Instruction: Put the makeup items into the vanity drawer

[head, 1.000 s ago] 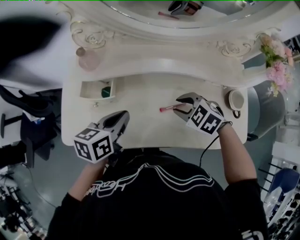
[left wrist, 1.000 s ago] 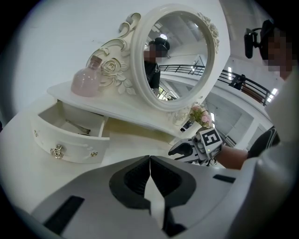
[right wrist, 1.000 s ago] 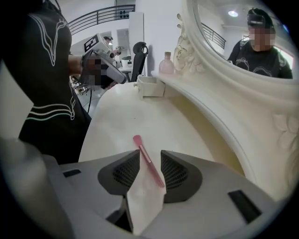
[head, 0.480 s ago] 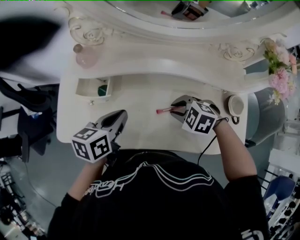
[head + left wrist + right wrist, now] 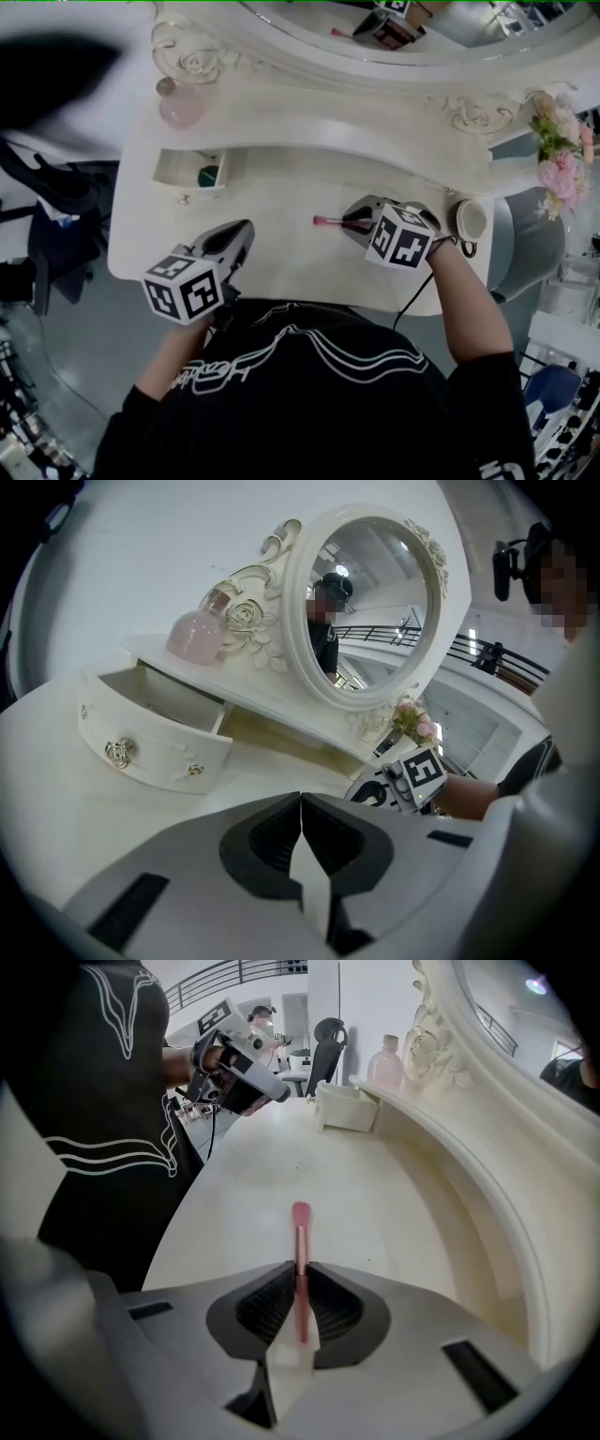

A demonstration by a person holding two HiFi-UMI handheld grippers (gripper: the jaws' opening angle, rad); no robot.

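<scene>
While angled down over the tabletop (image 5: 281, 258), pinches the pink brush (image 5: 328, 221) (image 5: 300, 1232) lying there by its handle in the right gripper (image 5: 354, 220) (image 5: 300, 1274), jaws just now closing on it; holds the left gripper (image 5: 246, 230) (image 5: 300, 803) clenched, empty, short of the open drawer (image 5: 192, 173) (image 5: 155, 747).

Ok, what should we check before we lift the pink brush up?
1. Brush gripped: ok. The right gripper has just been closing its jaws, and they now pinch the handle.
2. Drawer open: ok, it is pulled out.
3. Room in the drawer: ok, probably. A green thing lies at one end and the rest looks bare.
4. Way across the table to the drawer: ok, nothing stands between.
5. Left gripper out of the way: ok. It is shut, empty, and apart from the drawer.
</scene>
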